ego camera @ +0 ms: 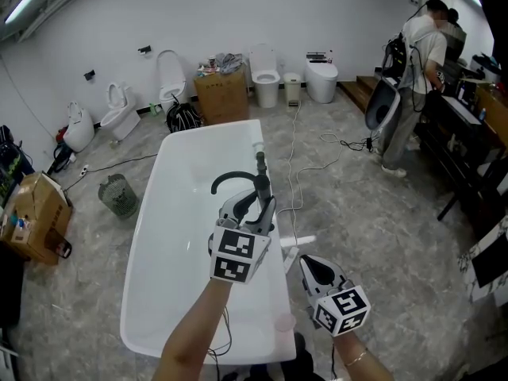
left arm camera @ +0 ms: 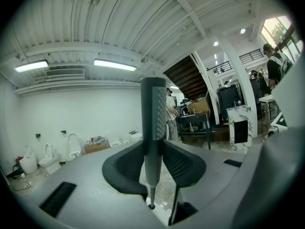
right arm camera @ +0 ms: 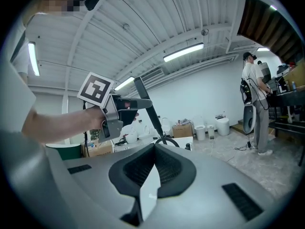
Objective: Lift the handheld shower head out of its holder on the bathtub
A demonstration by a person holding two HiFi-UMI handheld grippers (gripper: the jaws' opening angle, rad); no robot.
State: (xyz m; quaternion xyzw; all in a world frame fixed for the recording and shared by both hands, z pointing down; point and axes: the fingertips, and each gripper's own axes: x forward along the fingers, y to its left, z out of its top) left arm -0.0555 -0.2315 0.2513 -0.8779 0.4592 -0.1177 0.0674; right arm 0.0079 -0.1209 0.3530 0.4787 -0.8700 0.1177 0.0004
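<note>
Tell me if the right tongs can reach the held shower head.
Probably yes: the shower head stands in open air ahead of the right tongs, nothing between. The left tongs leave its lower length bare. The right tongs look shut, though.

Toilets (ego camera: 265, 74) are ranged along the floor's far edge, a cardboard box (ego camera: 221, 95) set among them. A wire basket (ego camera: 118, 195) is seen toward its left edge, a person (ego camera: 418, 66) at its far right corner.

I'm reading no words, brands or numbers anywhere. I'm only seeing black-and-white square marker patterns on the left cube (ego camera: 236, 254) and the right cube (ego camera: 341, 308). The cardboard box (ego camera: 222, 95) is showing nothing legible.
</note>
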